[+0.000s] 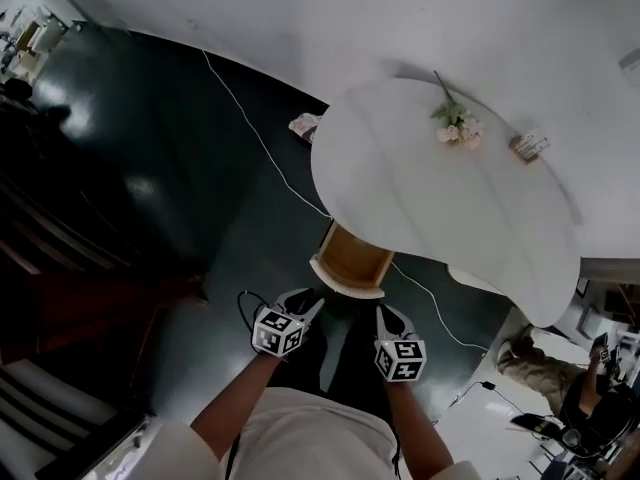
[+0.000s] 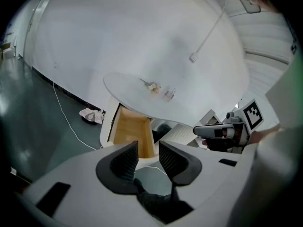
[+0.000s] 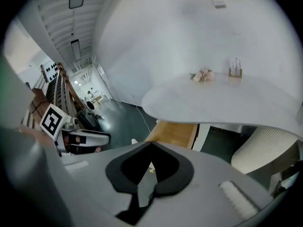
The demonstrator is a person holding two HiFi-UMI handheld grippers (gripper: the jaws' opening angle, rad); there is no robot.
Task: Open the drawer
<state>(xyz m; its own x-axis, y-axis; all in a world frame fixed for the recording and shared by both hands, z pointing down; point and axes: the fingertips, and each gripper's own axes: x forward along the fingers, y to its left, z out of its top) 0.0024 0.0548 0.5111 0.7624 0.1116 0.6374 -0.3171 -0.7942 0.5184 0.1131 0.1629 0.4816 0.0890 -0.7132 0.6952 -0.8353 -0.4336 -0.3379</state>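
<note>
Drawer (image 1: 350, 260) at centre of the head view, pulled out from under the edge of a round white table (image 1: 470, 218), pale wood inside. Just below it, left gripper (image 1: 303, 306) with jaws spread and holding nothing, right gripper (image 1: 390, 318) with tips pinched together on nothing; both clear of the drawer front. On the tabletop, upper right: flowers (image 1: 455, 126) and a small stand (image 1: 528, 145). On the dark floor: a white cable (image 1: 262, 143) trailing past the drawer, a crumpled cloth (image 1: 303, 126) beside the table's upper left edge.
</note>
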